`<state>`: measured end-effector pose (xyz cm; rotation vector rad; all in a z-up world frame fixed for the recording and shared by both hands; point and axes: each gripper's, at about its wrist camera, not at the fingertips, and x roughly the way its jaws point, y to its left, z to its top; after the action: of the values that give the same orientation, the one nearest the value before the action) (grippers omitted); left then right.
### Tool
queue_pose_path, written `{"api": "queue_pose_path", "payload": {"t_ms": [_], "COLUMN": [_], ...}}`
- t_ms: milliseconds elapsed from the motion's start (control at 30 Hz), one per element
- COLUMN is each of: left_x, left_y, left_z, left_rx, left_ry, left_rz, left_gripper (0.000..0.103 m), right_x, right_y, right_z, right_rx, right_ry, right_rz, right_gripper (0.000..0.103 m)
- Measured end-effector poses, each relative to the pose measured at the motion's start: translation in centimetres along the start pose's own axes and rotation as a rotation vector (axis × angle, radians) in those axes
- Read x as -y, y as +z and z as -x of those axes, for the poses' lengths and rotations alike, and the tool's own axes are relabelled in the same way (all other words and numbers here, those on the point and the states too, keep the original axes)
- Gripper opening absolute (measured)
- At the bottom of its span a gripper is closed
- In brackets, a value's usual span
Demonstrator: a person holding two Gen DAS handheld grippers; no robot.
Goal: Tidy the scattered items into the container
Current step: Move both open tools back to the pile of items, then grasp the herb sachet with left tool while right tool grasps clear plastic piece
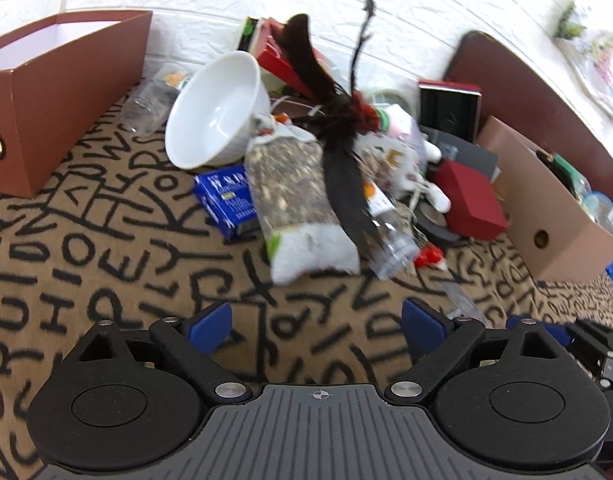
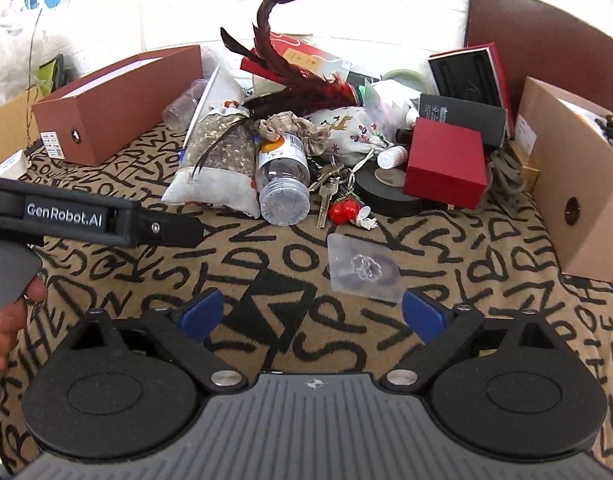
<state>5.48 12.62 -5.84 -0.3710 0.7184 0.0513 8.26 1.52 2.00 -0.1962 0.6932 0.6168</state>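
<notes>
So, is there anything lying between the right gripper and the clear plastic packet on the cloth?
Nothing visible. The clear plastic packet lies flat just ahead of the right gripper, with only bare patterned cloth between them. Its fingers are open and empty.

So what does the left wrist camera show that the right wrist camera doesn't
Only the left wrist view shows the inside of the white bowl, which lies tipped on its side, and the blue packet beside it.

Only the right wrist view shows the bunch of keys, the clear plastic sheet on the rug, and a hand holding the other claw's grip.

Both show the feathers, the grain pouch, the clear bottle, the red box and the brown container.
</notes>
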Motion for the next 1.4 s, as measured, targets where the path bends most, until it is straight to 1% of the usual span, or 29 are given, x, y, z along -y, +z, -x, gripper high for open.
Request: {"api": "queue_pose_path", "payload": {"t_ms": [33, 67, 100, 233, 300, 367, 533, 567, 600, 633, 667, 700, 733, 767, 800, 867, 900, 933, 967, 1033, 1133, 1167, 1233, 1267, 1300, 1333, 1400], "left_x": [-0.3, -0.5, -0.8, -1.6, -1.7, -1.7, -1.7, -1.7, -1.7, -1.6, -1.6, -1.5, -1.4, -1.3, -1.3, -1.3, -1.3, -1.1, -1.0, -0.8, -0.3, -0.2, 0.2, 0.3, 0.4, 0.5, 0.8], "left_y": [0.4, 0.7, 1.1, 2.1, 2.4, 2.6, 3.1, 3.1, 3.2, 3.2, 3.2, 3.2, 3.1, 3.0, 2.8, 2.3, 1.9, 1.4, 1.0, -0.3, -2.0, -2.5, -3.2, -3.4, -3.5, -3.5, -3.4], "left_z": [-0.4, -0.7, -1.0, -2.4, -3.0, -3.5, -4.4, -4.6, -4.8, -4.9, -4.9, -4.8, -4.6, -4.3, -4.0, -3.1, -2.5, -1.8, -1.1, 0.3, 2.4, 2.9, 3.3, 3.4, 3.3, 3.2, 2.9], "left_rx": [0.0, 0.001, 0.0, -0.003, -0.007, -0.009, 0.004, 0.006, 0.0, -0.006, -0.009, -0.007, -0.006, -0.006, -0.01, -0.022, -0.029, -0.042, -0.056, -0.086, -0.12, -0.125, -0.126, -0.12, -0.116, -0.112, -0.107], "left_ry": [0.003, 0.007, 0.007, 0.013, 0.014, 0.01, -0.023, -0.028, -0.034, -0.041, -0.056, -0.052, -0.05, -0.046, -0.045, -0.056, -0.064, -0.071, -0.075, -0.089, -0.119, -0.125, -0.115, -0.108, -0.102, -0.094, -0.092], "left_rz": [0.005, 0.011, 0.017, 0.041, 0.042, 0.044, 0.066, 0.074, 0.077, 0.073, 0.068, 0.067, 0.06, 0.054, 0.052, 0.045, 0.036, 0.02, 0.007, -0.02, -0.057, -0.067, -0.086, -0.094, -0.1, -0.099, -0.099], "left_gripper": [0.095, 0.091, 0.089, 0.085, 0.078, 0.074, 0.074, 0.074, 0.064, 0.05, 0.041, 0.037, 0.036, 0.035, 0.034, 0.033, 0.033, 0.033, 0.033, 0.032, 0.032, 0.032, 0.033, 0.042, 0.056, 0.057, 0.063], "right_x": [0.0, 0.0, -0.1, -0.1, 0.0, 0.1, 0.6, 0.7, 0.8, 0.9, 1.1, 1.2, 1.2, 1.3, 1.4, 1.4, 1.4, 1.3, 1.3, 1.6, 2.6, 2.9, 3.4, 3.6, 3.8, 4.1, 4.5], "right_y": [0.2, 0.5, 0.7, 1.2, 1.3, 1.2, 1.2, 1.2, 1.2, 1.2, 1.2, 1.2, 1.2, 1.1, 1.1, 0.9, 0.9, 0.8, 0.7, 0.5, -0.2, -0.5, -1.2, -1.5, -1.8, -2.1, -2.5], "right_z": [-0.4, -0.8, -1.2, -2.5, -3.0, -3.6, -4.1, -4.1, -4.1, -4.1, -4.0, -3.8, -3.7, -3.5, -3.2, -2.5, -2.1, -1.5, -0.8, 0.6, 2.7, 3.2, 4.0, 4.1, 4.2, 4.2, 4.0], "right_rx": [-0.005, -0.012, -0.015, -0.022, -0.033, -0.051, -0.053, -0.053, -0.055, -0.058, -0.062, -0.064, -0.066, -0.067, -0.066, -0.056, -0.049, -0.042, -0.036, -0.023, -0.02, -0.02, -0.024, -0.03, -0.036, -0.045, -0.064], "right_ry": [0.004, 0.009, 0.012, -0.012, -0.025, -0.045, -0.071, -0.077, -0.084, -0.087, -0.091, -0.095, -0.102, -0.104, -0.095, -0.085, -0.081, -0.076, -0.062, -0.025, 0.054, 0.065, 0.051, 0.037, 0.031, 0.027, 0.025], "right_rz": [-0.002, 0.0, 0.002, 0.022, 0.031, 0.038, 0.028, 0.026, 0.022, 0.016, 0.009, 0.004, 0.004, 0.002, -0.008, -0.024, -0.027, -0.031, -0.039, -0.068, -0.158, -0.185, -0.208, -0.215, -0.221, -0.231, -0.244], "right_gripper": [0.086, 0.083, 0.082, 0.08, 0.08, 0.074, 0.073, 0.071, 0.069, 0.068, 0.061, 0.057, 0.045, 0.036, 0.034, 0.023, 0.02, 0.01, 0.005, 0.005, 0.004, 0.004, 0.003, 0.003, 0.003, 0.003, 0.003]}}
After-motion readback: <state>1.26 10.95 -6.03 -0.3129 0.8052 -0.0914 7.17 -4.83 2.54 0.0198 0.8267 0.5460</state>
